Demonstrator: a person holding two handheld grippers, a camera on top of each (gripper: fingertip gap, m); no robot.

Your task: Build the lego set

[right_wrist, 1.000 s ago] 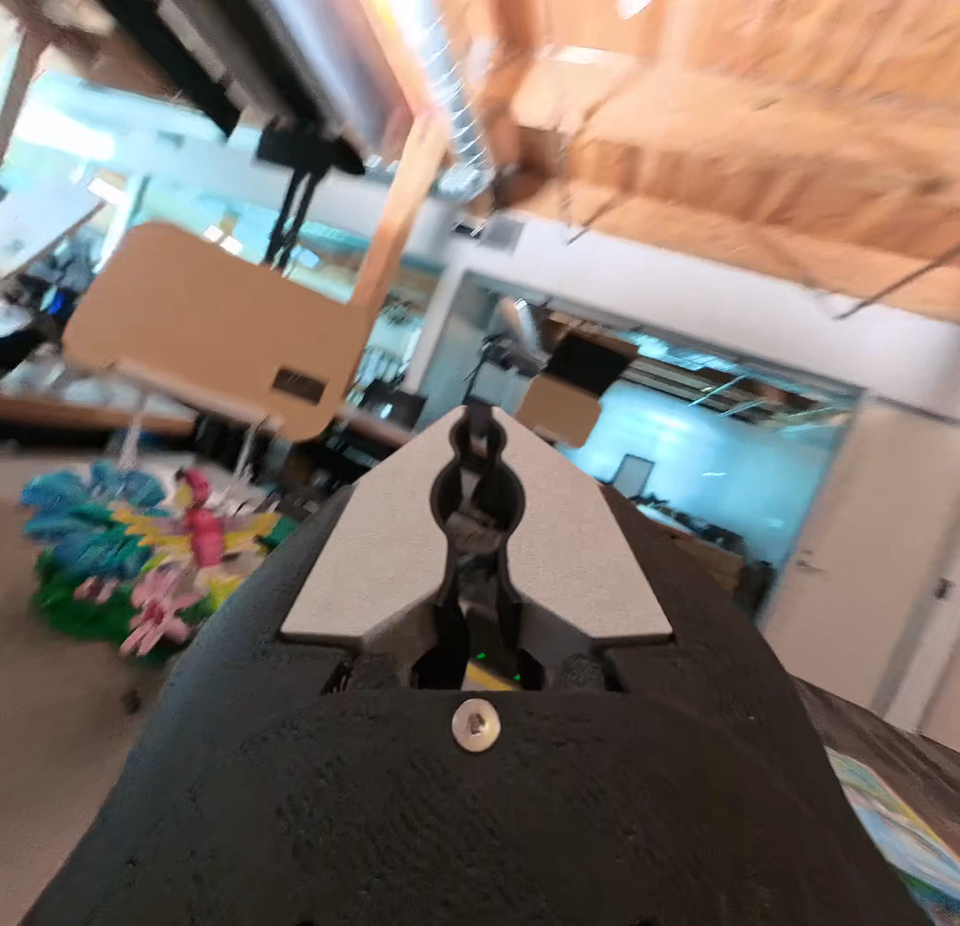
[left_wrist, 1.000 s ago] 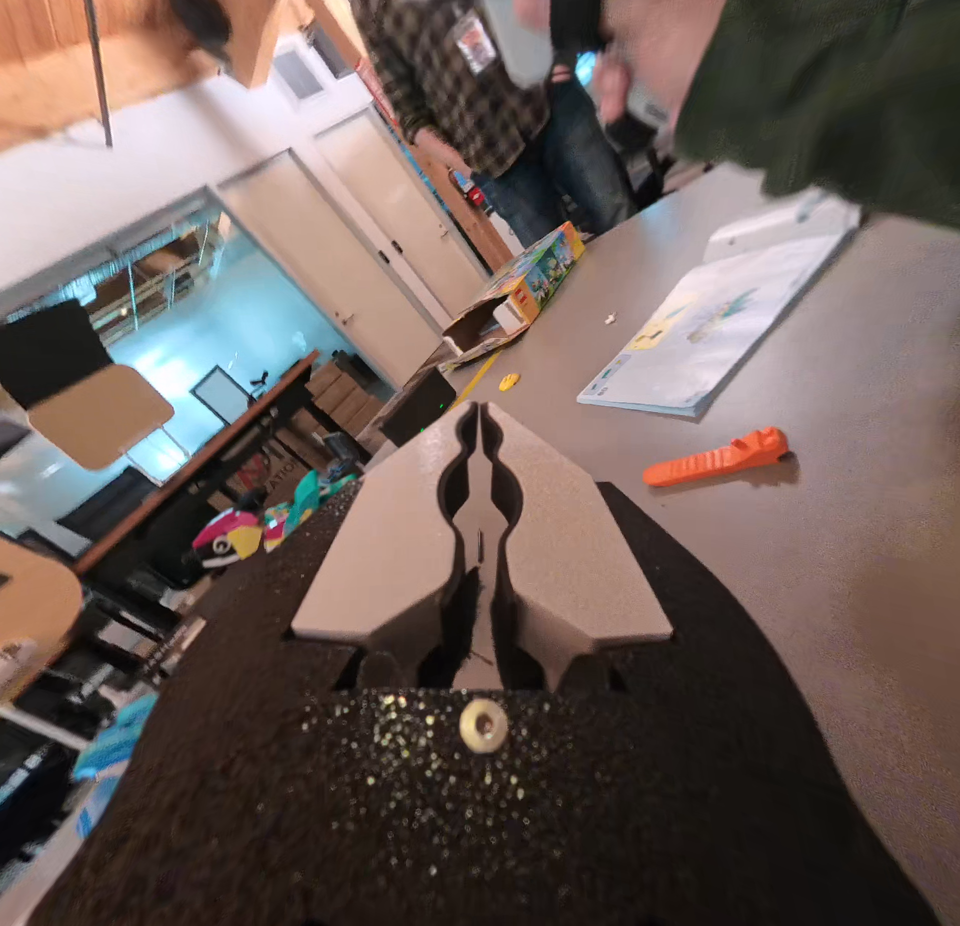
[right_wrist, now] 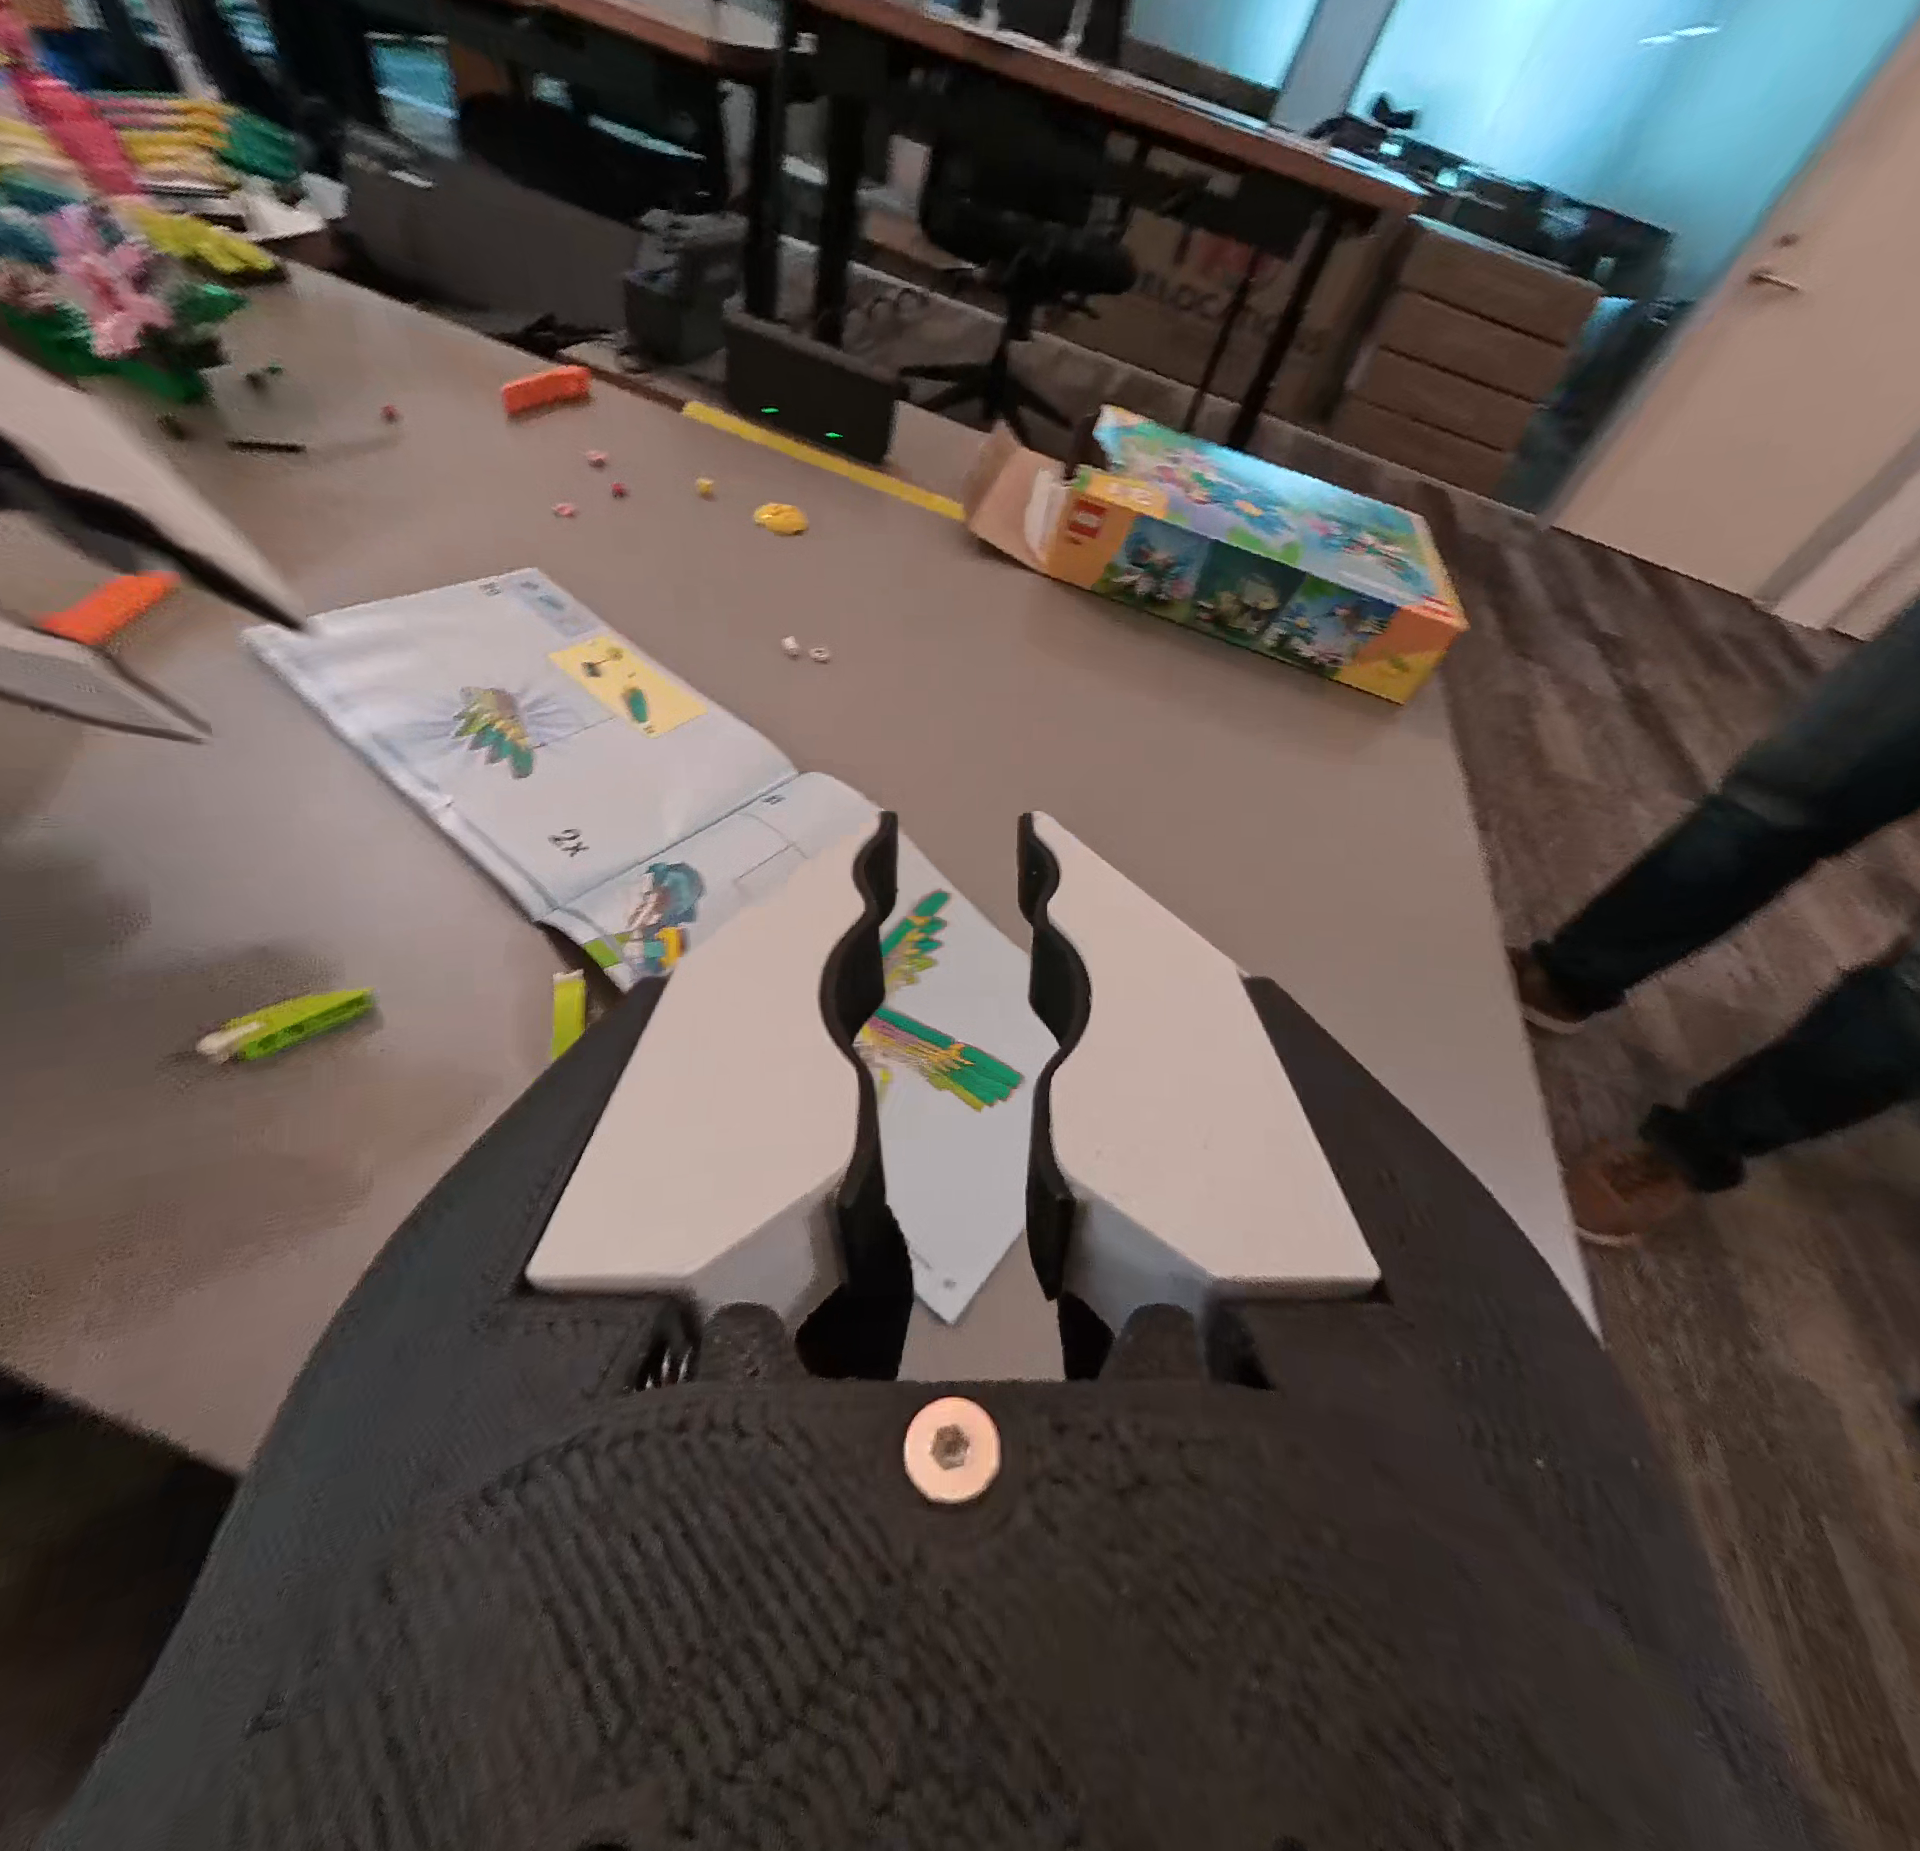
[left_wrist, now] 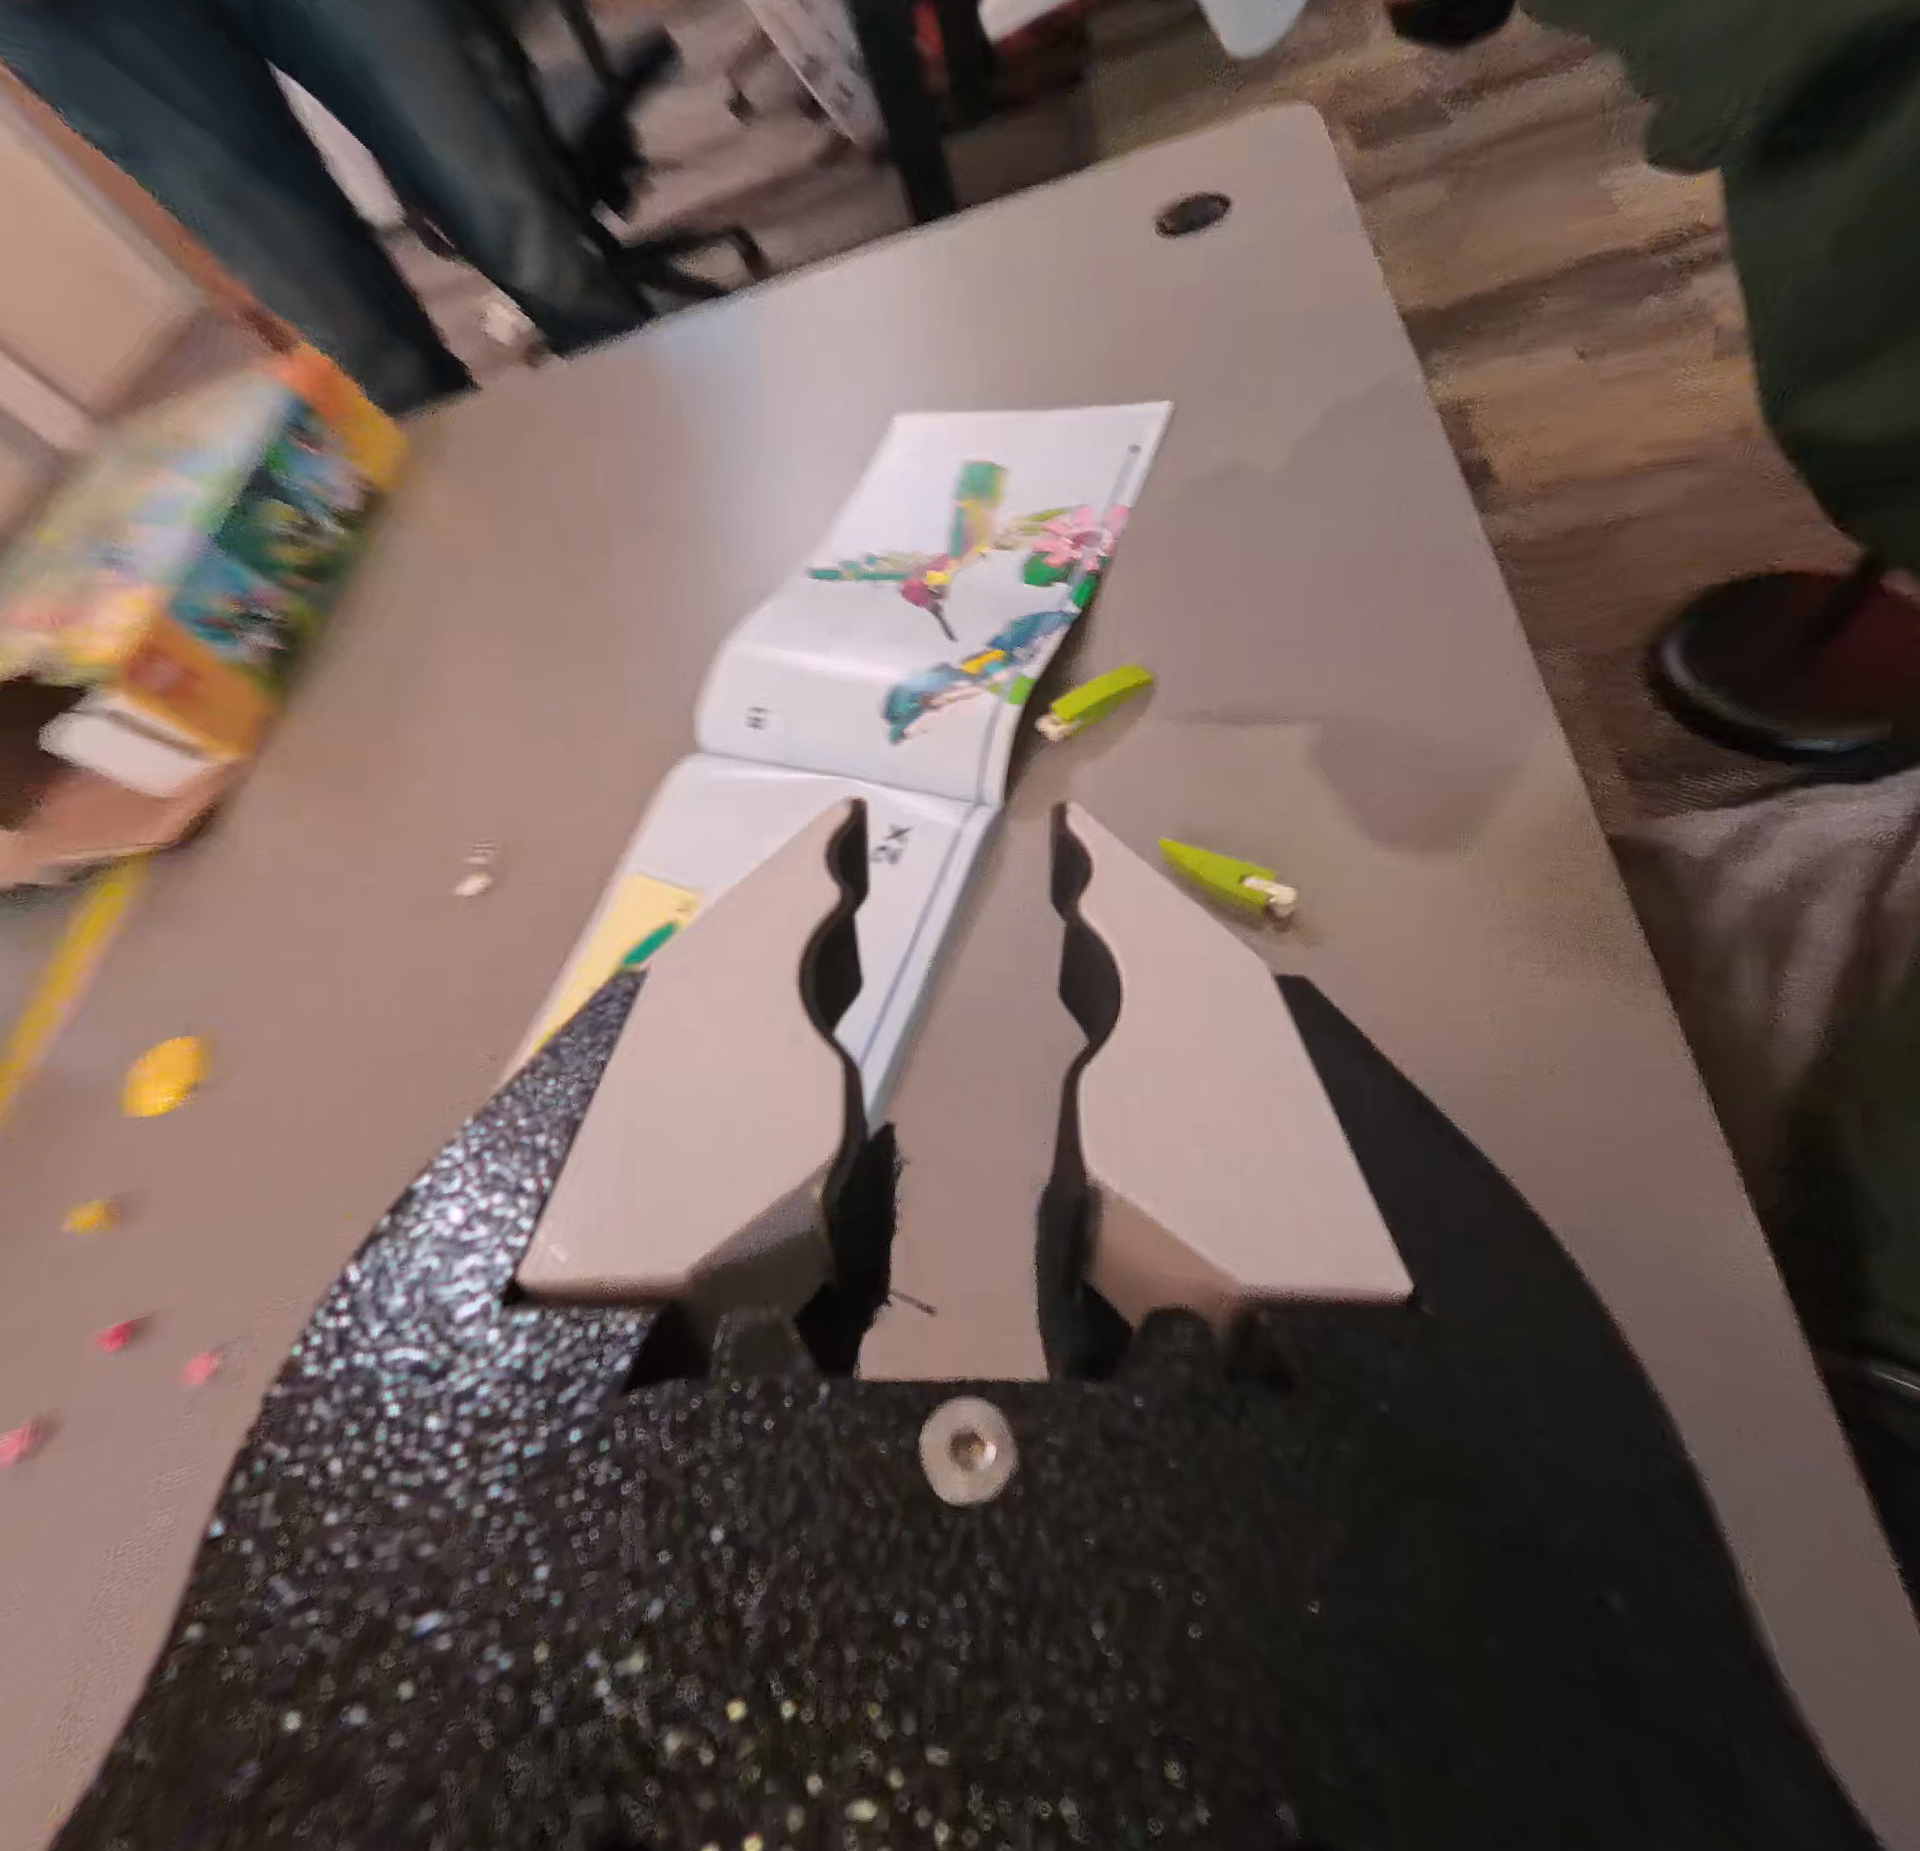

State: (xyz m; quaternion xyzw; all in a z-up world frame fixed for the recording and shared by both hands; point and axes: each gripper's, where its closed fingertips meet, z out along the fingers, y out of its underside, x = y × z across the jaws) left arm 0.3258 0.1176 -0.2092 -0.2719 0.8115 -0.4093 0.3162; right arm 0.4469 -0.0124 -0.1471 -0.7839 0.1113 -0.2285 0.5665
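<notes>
Left gripper (left_wrist: 956,814) fingers now spread, empty; right gripper (right_wrist: 954,825) likewise, both swung down from ceiling toward counter (left_wrist: 1299,513); hovering over open manual (left_wrist: 935,596); lime pieces (left_wrist: 1226,871) beside it; next pick likely
</notes>
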